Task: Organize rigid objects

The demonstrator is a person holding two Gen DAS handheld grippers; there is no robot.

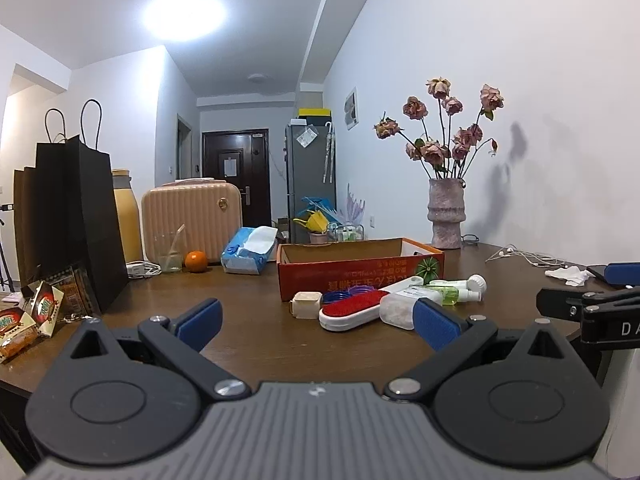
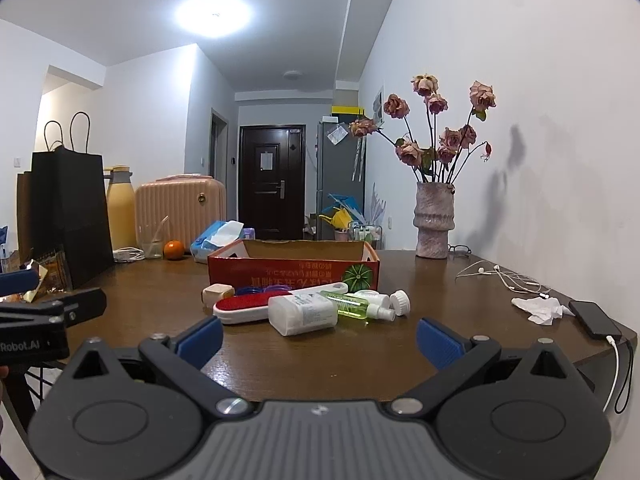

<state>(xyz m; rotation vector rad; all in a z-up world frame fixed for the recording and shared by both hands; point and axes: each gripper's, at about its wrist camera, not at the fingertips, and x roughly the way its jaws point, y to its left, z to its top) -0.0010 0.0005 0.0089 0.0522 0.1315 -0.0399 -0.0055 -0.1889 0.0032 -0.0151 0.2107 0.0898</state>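
Note:
A red cardboard box [image 1: 360, 276] [image 2: 292, 272] stands open on the brown table [image 2: 320, 360]. In front of it lies a cluster: a white and red lint brush [image 2: 244, 307] [image 1: 348, 314], a white plastic bottle [image 2: 302, 314] [image 1: 396, 310], a green spray bottle [image 2: 356, 306] [image 1: 450, 296], a small beige cube [image 2: 217, 294] [image 1: 306, 304] and blue and purple discs [image 2: 260, 290]. My left gripper [image 1: 318, 322] is open, short of the cluster, with nothing between its fingers. My right gripper [image 2: 320, 340] is open too, just before the white bottle.
A vase of dried roses [image 2: 434, 224], earphones [image 2: 504, 276], a crumpled tissue [image 2: 538, 308] and a phone [image 2: 596, 320] sit at the right. At the left are a black paper bag [image 1: 76, 220], snack packs [image 1: 36, 312], an orange [image 1: 196, 261], a tissue pack [image 1: 248, 250] and a pink case [image 1: 190, 220].

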